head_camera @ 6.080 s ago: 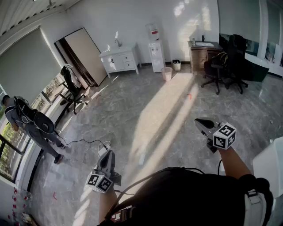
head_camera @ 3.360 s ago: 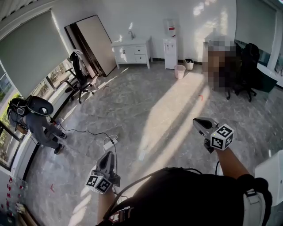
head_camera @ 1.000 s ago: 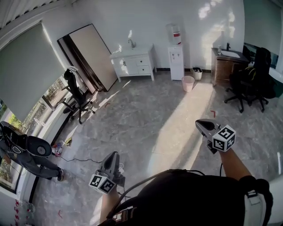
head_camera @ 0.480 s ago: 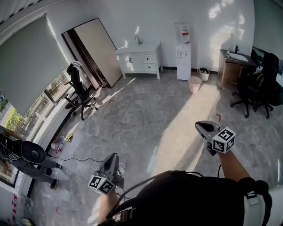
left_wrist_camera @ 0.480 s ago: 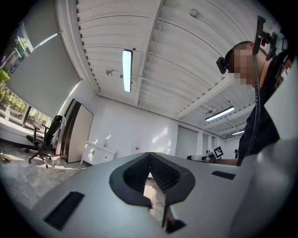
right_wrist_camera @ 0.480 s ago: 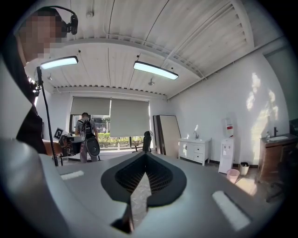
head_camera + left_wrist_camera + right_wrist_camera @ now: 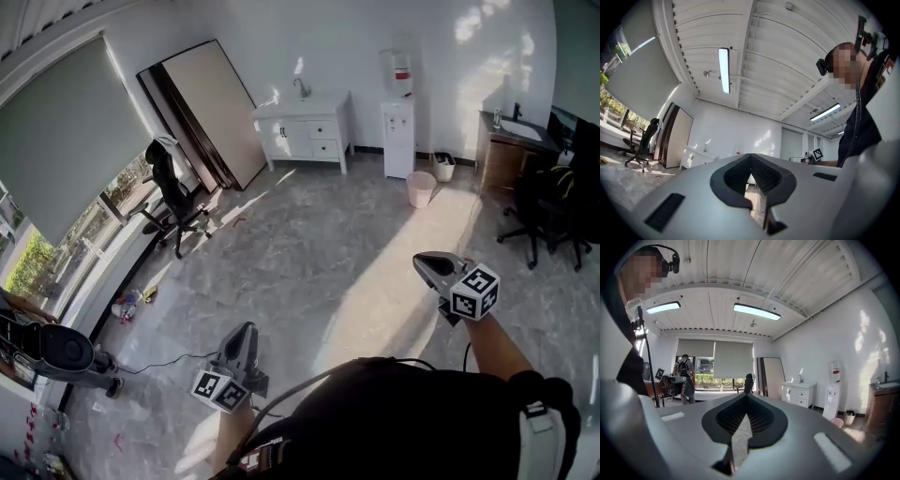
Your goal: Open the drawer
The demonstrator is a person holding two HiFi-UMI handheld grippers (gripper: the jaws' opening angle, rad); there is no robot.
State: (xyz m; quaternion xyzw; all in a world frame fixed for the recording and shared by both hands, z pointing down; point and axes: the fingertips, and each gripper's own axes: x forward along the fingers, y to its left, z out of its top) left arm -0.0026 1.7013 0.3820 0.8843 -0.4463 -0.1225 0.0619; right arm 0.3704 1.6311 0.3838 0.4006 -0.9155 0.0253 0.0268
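Drawer cabinet (image 7: 305,137) far off — left gripper (image 7: 246,330), right gripper (image 7: 424,262)

sparse office rm w/ swivel chairs (image 7: 176,197), water cooler (image 7: 399,111), roller blind (image 7: 66,141) & strip lights (image 7: 756,311).

Bare floor (image 7: 309,253) fills the frame's middle up to the white cabinet (image 7: 305,136) at top centre; a chair (image 7: 176,197) stands left, a pink bin (image 7: 421,188) right.
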